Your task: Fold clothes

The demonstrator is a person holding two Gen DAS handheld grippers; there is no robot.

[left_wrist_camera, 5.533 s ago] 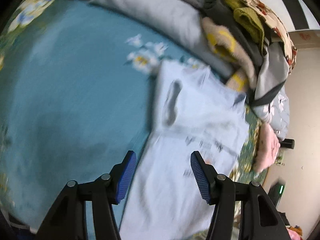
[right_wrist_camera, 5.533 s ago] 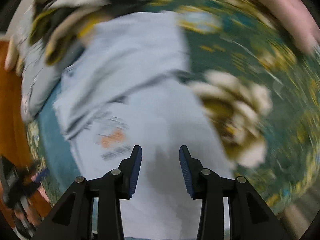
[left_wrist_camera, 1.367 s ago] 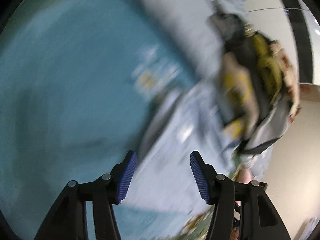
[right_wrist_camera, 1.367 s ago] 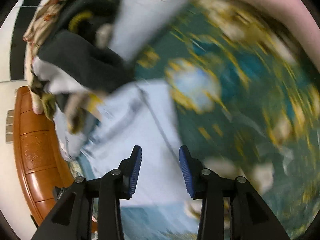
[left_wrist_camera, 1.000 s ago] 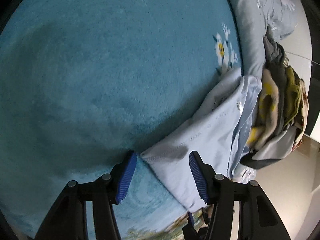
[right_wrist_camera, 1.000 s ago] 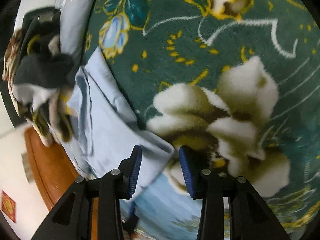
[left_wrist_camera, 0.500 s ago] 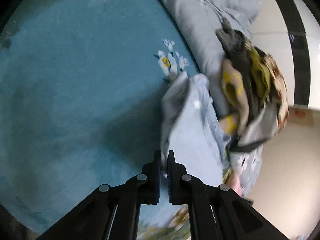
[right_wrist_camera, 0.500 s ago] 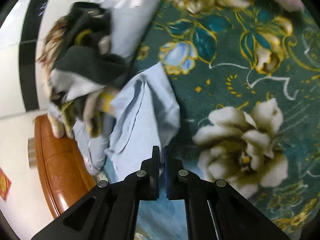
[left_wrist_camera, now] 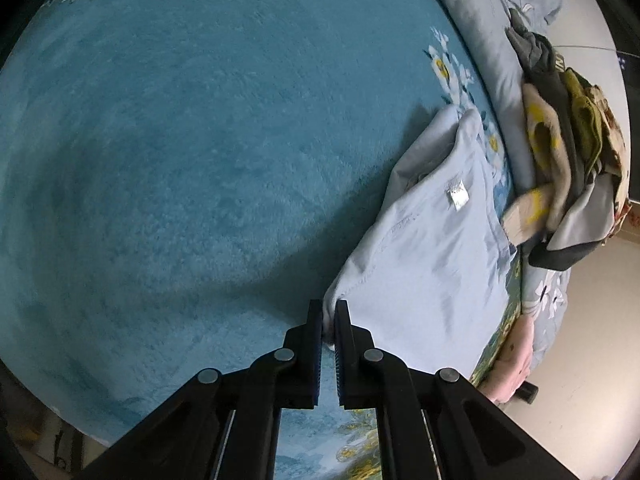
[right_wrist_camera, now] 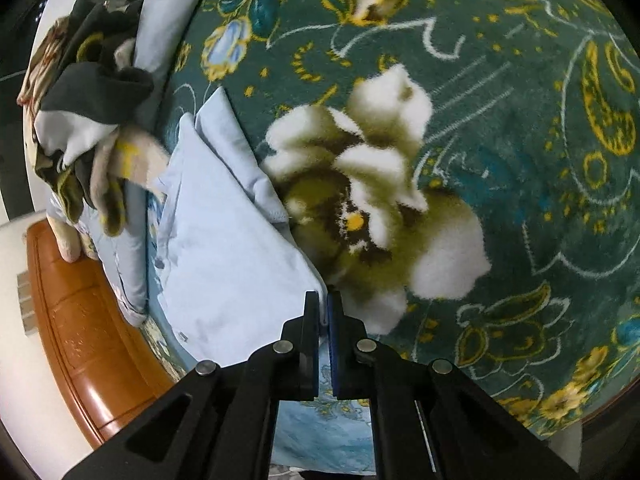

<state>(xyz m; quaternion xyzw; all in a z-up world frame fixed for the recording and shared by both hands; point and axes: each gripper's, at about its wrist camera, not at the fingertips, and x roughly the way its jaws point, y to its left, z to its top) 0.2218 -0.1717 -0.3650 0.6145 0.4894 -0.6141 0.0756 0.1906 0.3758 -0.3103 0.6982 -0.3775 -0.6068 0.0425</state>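
Observation:
A light blue shirt lies partly folded on a teal floral blanket, its near edge lifted. My left gripper pinches the shirt's near left corner; its jaws are opening slightly with the cloth still pressed between the pads. In the right wrist view the same shirt rises from the blanket to my right gripper, which is shut on the near right corner. A small white label shows on the shirt's inner side in the left wrist view.
A heap of mixed dark, olive and cream clothes sits just beyond the shirt on a grey-blue duvet. An orange wooden bed frame runs along one side. A pink garment lies at the bed's edge.
Both grippers, open around the shirt's near corners a second ago, have shut on them and lifted. The shirt's near edge has come up off the blanket.

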